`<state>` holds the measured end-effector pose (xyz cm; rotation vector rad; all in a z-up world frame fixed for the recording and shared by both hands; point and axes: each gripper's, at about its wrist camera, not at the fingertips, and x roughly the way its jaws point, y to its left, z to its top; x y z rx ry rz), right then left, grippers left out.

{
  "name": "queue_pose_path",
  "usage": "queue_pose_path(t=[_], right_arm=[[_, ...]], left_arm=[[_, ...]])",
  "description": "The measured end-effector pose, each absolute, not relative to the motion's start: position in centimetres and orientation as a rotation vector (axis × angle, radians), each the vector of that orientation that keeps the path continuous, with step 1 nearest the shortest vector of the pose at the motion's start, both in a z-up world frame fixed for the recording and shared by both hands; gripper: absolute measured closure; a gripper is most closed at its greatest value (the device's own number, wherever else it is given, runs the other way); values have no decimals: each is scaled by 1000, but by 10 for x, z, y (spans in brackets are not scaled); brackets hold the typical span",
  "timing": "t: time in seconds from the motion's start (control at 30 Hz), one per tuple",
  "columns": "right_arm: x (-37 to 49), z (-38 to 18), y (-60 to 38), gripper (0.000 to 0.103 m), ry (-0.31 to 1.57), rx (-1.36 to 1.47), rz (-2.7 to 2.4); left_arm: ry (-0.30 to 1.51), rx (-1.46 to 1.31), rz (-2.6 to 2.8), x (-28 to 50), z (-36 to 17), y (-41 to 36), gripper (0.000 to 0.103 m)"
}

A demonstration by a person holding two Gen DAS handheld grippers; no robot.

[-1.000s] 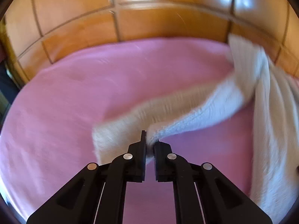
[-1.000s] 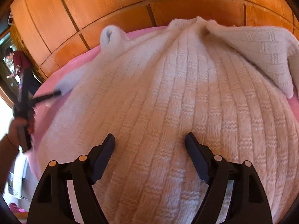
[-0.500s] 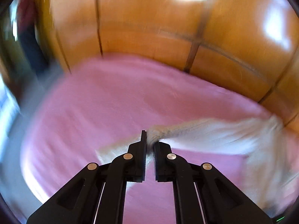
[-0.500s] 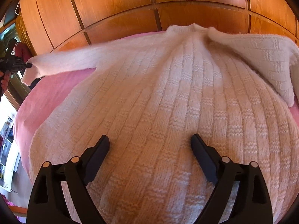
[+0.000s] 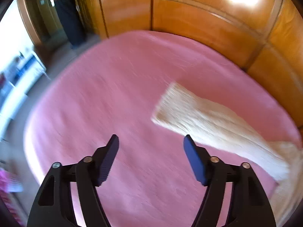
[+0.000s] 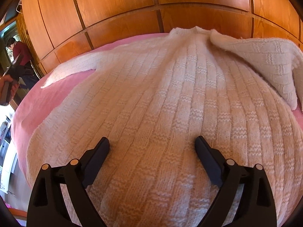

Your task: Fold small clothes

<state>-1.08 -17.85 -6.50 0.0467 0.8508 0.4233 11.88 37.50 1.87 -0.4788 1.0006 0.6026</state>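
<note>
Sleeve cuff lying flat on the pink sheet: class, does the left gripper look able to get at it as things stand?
Probably yes. The left gripper has nothing between its opening jaws, and the sleeve cuff lies spread on the pink sheet just ahead and to the right, with only bare sheet between them.

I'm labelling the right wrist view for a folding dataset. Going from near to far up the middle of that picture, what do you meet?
Right tool, its jaws opening with nothing gripped → knitted sweater body → sweater collar → wooden panelled wall.
</note>
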Motion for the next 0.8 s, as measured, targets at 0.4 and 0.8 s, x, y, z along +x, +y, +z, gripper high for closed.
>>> queue_pose_path(t=[0.4, 0.8], right_arm=[[-5, -65, -175, 7, 862, 12, 406], [-2, -67, -174, 5, 854, 20, 411]], left_arm=[[866, -753, 481, 174, -42, 335, 31], [767, -577, 493, 122, 2, 312, 100]])
